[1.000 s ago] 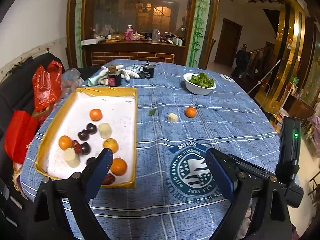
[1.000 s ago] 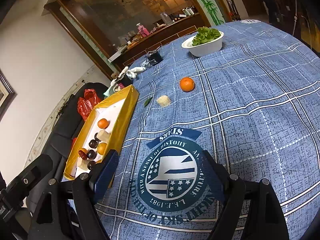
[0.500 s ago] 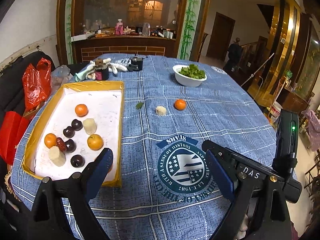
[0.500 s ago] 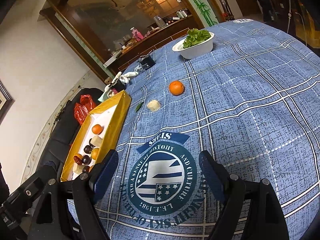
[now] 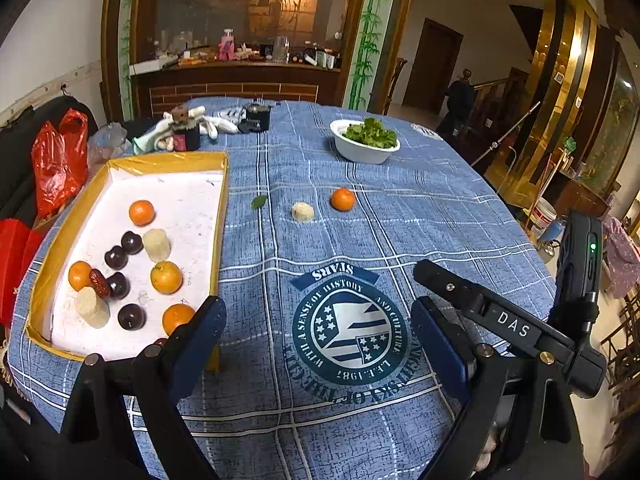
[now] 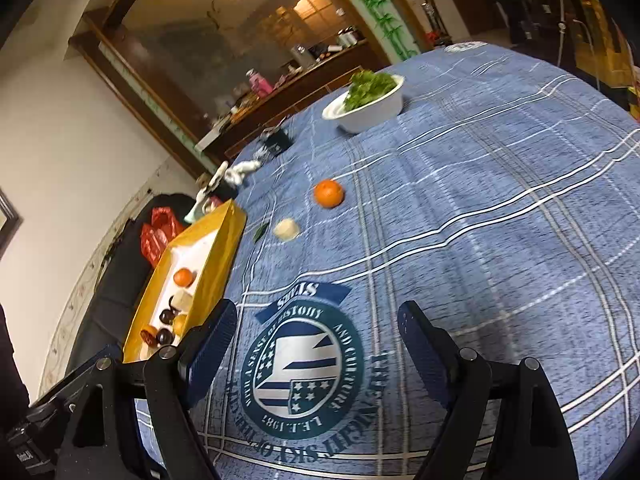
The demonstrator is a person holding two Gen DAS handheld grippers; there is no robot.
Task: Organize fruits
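The yellow tray (image 5: 222,184) now sits fuller in the left view than before, while both the left hand-held gripper (image 5: 318,334) and right hand-held gripper (image 6: 316,334) hang released, empty, over the desk (image 5: 420,216).

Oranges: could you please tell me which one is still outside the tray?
The orange on the tablecloth beside the pale chunk; the others lie in the tray.

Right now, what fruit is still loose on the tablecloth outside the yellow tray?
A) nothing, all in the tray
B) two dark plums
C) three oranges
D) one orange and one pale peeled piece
D: an orange and a pale peeled piece lie side by side on the tablecloth, apart from the yellow tray and short of the white bowl.
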